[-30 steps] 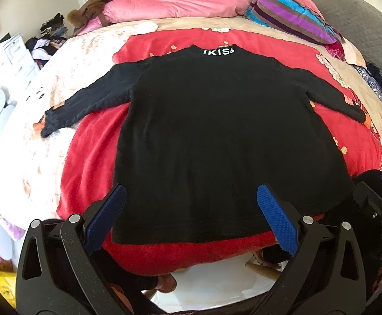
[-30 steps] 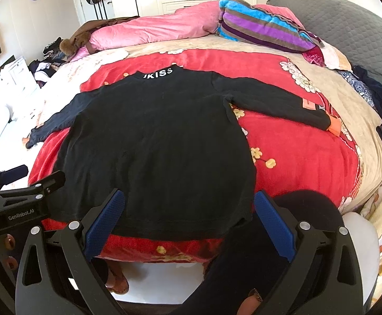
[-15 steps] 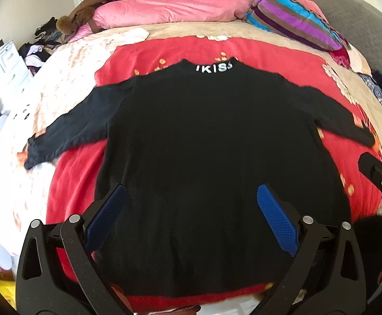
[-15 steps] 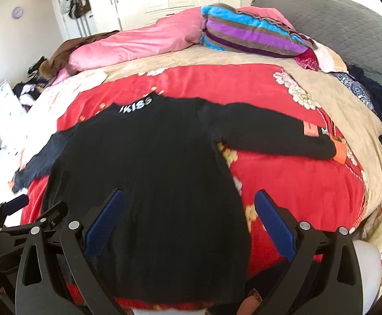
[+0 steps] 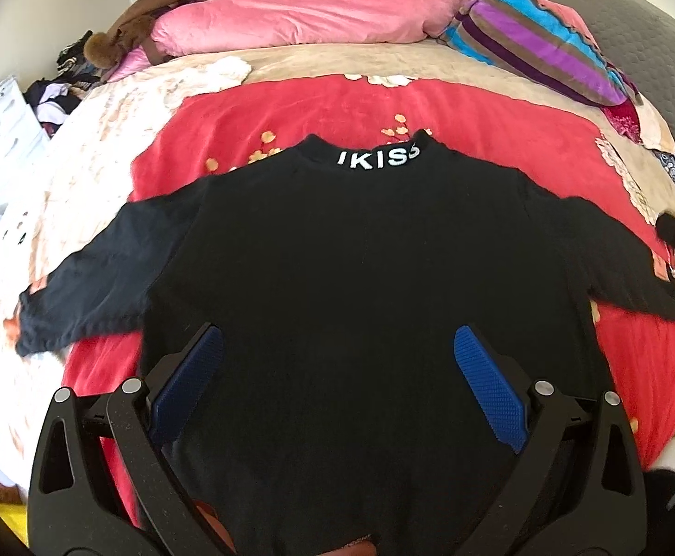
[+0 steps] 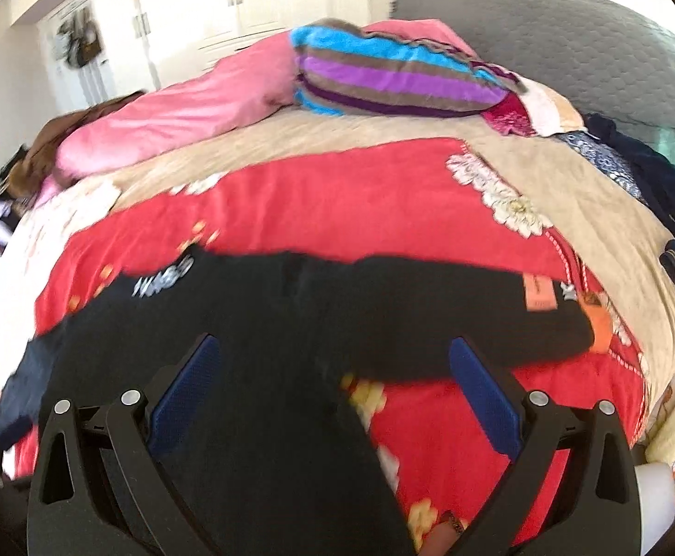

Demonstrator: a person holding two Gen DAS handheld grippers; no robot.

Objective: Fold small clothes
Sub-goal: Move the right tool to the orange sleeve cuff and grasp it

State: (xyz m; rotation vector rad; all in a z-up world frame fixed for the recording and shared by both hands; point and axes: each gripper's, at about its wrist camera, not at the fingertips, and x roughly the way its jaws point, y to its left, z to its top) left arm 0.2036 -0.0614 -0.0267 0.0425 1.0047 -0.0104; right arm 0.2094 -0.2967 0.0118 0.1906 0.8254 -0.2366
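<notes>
Matt black knit sweater (image 5: 360, 278) on plush red blanket (image 5: 337, 106)

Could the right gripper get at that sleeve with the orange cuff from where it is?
Probably yes. The right gripper is open, and the sleeve lies flat on the red blanket just ahead, with nothing on it or in between.

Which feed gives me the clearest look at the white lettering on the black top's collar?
Left wrist view: the collar lettering on the black top sits sharp and centred, facing the camera. The right wrist view shows the same lettering off to the left, motion-blurred and unreadable.
</notes>
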